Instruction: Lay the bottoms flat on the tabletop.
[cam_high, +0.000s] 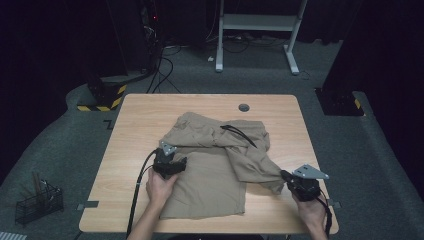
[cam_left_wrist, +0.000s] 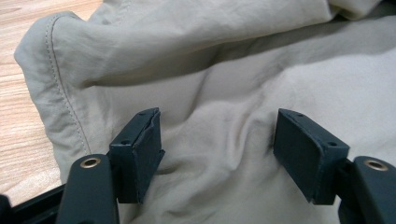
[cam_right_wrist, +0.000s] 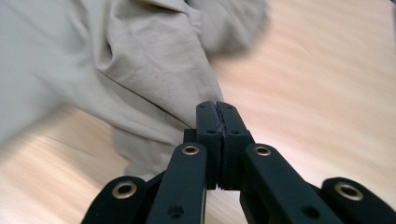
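A khaki garment (cam_high: 215, 165) lies crumpled on the wooden table (cam_high: 145, 115), with a black cord (cam_high: 239, 132) across its upper part. My left gripper (cam_high: 175, 159) rests on the garment's left side. Its jaws stand open over the cloth (cam_left_wrist: 233, 70), with a stitched hem at the left and nothing pinched between them (cam_left_wrist: 217, 135). My right gripper (cam_high: 284, 174) sits at the garment's lower right corner, near the table's front right. Its jaws are shut (cam_right_wrist: 218, 106), pad against pad. A fold of cloth (cam_right_wrist: 140, 60) lies against their left side, and none shows between the pads.
A round cable hole (cam_high: 244, 107) sits in the table near its far edge. On the floor, a wire basket (cam_high: 37, 202) stands at the left and a white desk frame (cam_high: 257, 30) at the back, with cables beside it.
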